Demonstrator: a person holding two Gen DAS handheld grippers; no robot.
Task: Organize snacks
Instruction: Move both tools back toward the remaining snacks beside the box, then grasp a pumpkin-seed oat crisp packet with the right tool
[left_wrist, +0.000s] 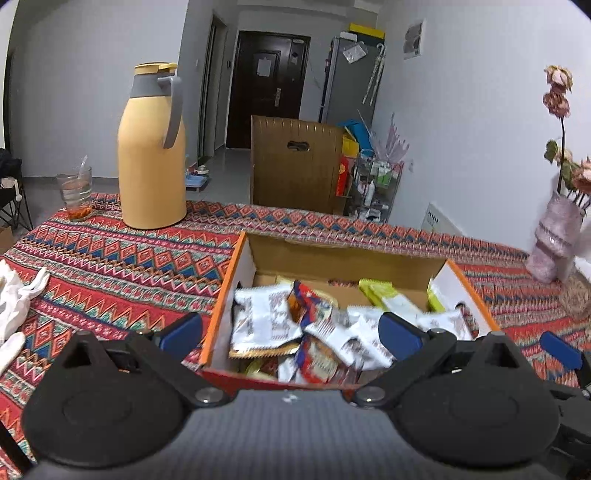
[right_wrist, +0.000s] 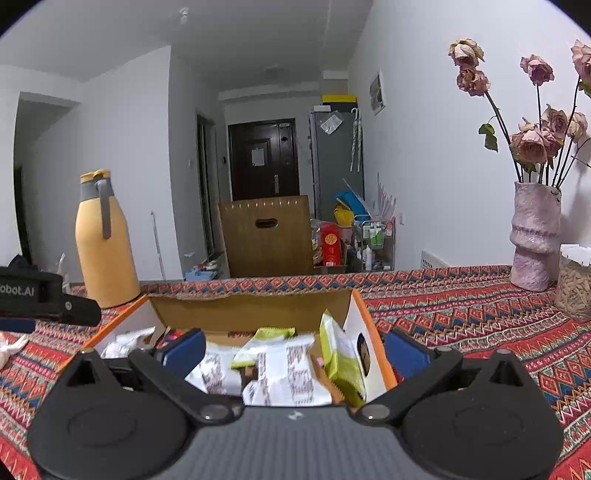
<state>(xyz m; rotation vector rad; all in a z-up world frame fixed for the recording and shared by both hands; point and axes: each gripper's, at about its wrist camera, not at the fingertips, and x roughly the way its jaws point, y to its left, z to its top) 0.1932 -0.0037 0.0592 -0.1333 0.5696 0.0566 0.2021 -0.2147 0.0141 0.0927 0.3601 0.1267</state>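
An open cardboard box with orange edges (left_wrist: 225, 295) sits on the patterned tablecloth and holds several snack packets, mostly white (left_wrist: 258, 321), some red and blue (left_wrist: 308, 299), some yellow-green (left_wrist: 384, 295). My left gripper (left_wrist: 291, 332) is open and empty, hovering over the box's near left part. In the right wrist view the same box (right_wrist: 373, 332) shows white packets (right_wrist: 291, 369) and a yellow-green packet (right_wrist: 340, 354) leaning on its right wall. My right gripper (right_wrist: 295, 350) is open and empty above the box's near right part.
A yellow thermos jug (left_wrist: 151, 155) and a glass (left_wrist: 75, 192) stand at the back left. A pink vase with dried roses (right_wrist: 533, 236) and a jar (right_wrist: 574, 284) stand at the right. White cloth (left_wrist: 14, 302) lies at the left edge. A brown carton (left_wrist: 295, 166) stands behind the table.
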